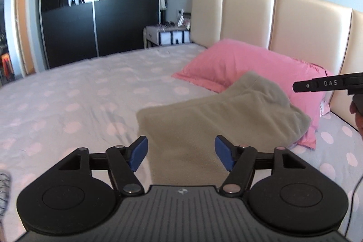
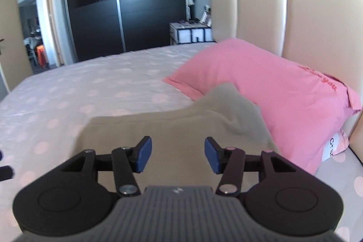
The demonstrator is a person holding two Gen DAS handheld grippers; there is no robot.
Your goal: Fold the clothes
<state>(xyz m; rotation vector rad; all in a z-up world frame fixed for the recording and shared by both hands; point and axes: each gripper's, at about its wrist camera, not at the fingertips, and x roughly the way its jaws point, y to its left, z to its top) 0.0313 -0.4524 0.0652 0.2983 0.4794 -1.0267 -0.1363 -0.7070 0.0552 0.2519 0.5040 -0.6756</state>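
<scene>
A folded beige garment (image 1: 217, 115) lies on the spotted bed sheet (image 1: 68, 92), its far end resting against a pink pillow (image 1: 240, 60). My left gripper (image 1: 181, 154) hovers above the garment's near end, its blue pads wide apart with nothing between them. In the right wrist view the same beige garment (image 2: 181, 126) lies below my right gripper (image 2: 178, 154), which also stands open and empty above the cloth. Part of the right gripper's black body (image 1: 326, 83) shows at the right edge of the left wrist view.
A cream padded headboard (image 1: 295, 19) runs behind the pink pillow (image 2: 261, 83). A dark sliding wardrobe (image 1: 97, 6) and a small bedside shelf (image 1: 168, 34) stand beyond the bed. A patterned cloth edge (image 1: 4, 189) shows at the lower left.
</scene>
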